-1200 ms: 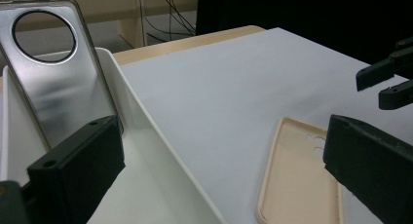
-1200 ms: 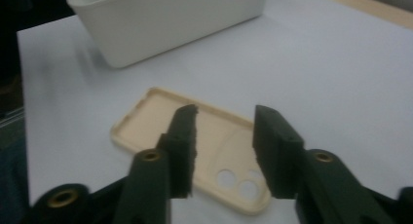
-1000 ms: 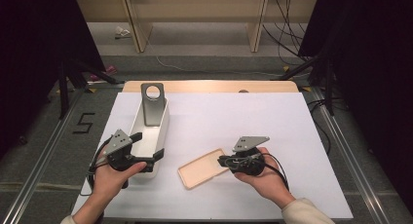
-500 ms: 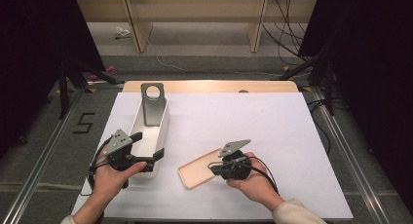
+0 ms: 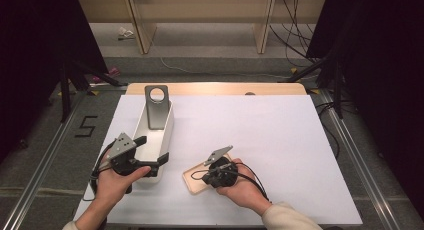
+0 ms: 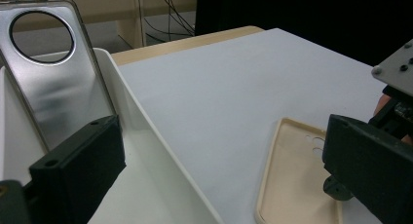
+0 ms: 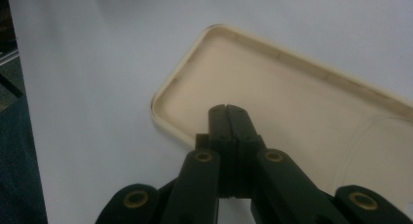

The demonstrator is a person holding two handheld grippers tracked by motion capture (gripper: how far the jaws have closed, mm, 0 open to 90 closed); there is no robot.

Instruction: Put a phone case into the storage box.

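Observation:
A beige phone case (image 5: 192, 181) lies open side up on the white table sheet (image 5: 260, 135). My right gripper (image 5: 204, 178) is shut, and its joined tips (image 7: 227, 109) sit just inside the case (image 7: 292, 87), past its near rim. At the left stands a long white bin (image 5: 167, 125) with a silvery case back (image 5: 156, 104) with a round hole leaning upright at its far end. My left gripper (image 5: 151, 149) is open, one jaw inside the bin (image 6: 146, 136) and the other outside near the beige case (image 6: 292, 185). The silvery back (image 6: 58, 87) rises ahead of it.
A wooden strip (image 5: 215, 88) edges the table's far side. Tripod legs (image 5: 310, 70) and cables (image 5: 295, 35) stand on the floor beyond. A "5" mark (image 5: 86, 126) is on the floor at the left. The sheet's right half is bare white.
My right gripper has moved left and tipped down onto the beige case. The left gripper has stayed at the bin.

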